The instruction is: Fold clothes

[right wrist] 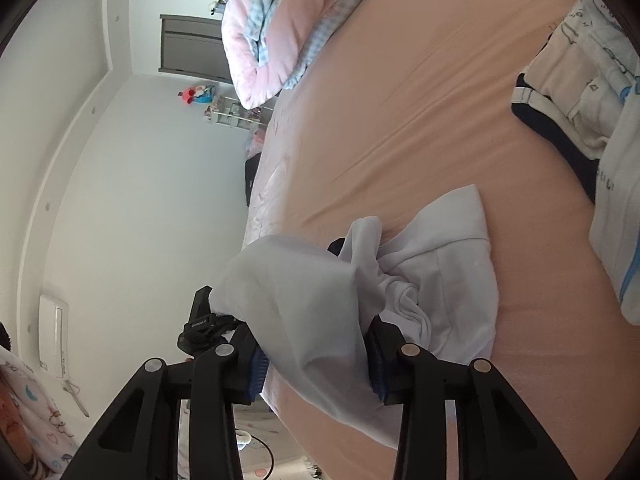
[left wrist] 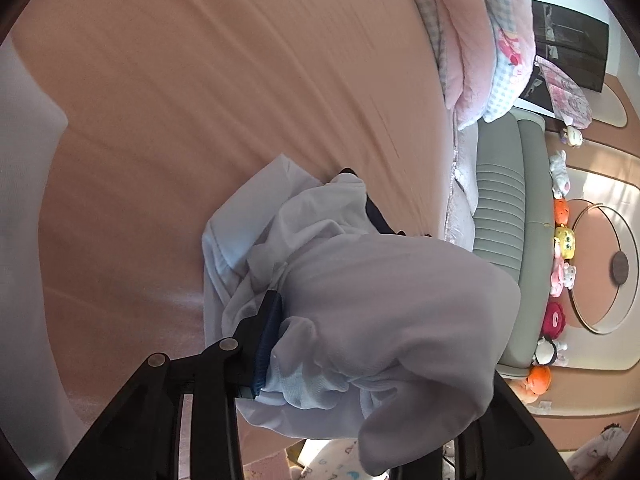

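With the right gripper, pinching a thick bunch of the white garment. Squeezed tight from both sides by the two blue pads, with cloth filling the whole gap.

With the left gripper, reaching into the same garment from the other end. Touching the cloth with one blue pad. Hard to tell about the other finger, hidden under a floppy fold, so cannot say whether really squeezing or only poking in. Seen from the right camera too, peeking out black from under the cloth.

Lying all crumpled near the edge of the peach bed sheet. Partly lifted up in the grippers, partly resting on the sheet. Well apart from the pile of other clothes on the far side, and from the pink quilt further up the bed.

Probably held in two places so as to pull it wide and flat. Kept low over the sheet, a soft, smooth spot for spreading. Kept away from the pile, likely so as not to mix things up.

Not yet folded, only a lump. Best to stretch it out and lay it flat first. Careful with so much cloth in one pinch: easy to drag extra layers along and end up with a twist.
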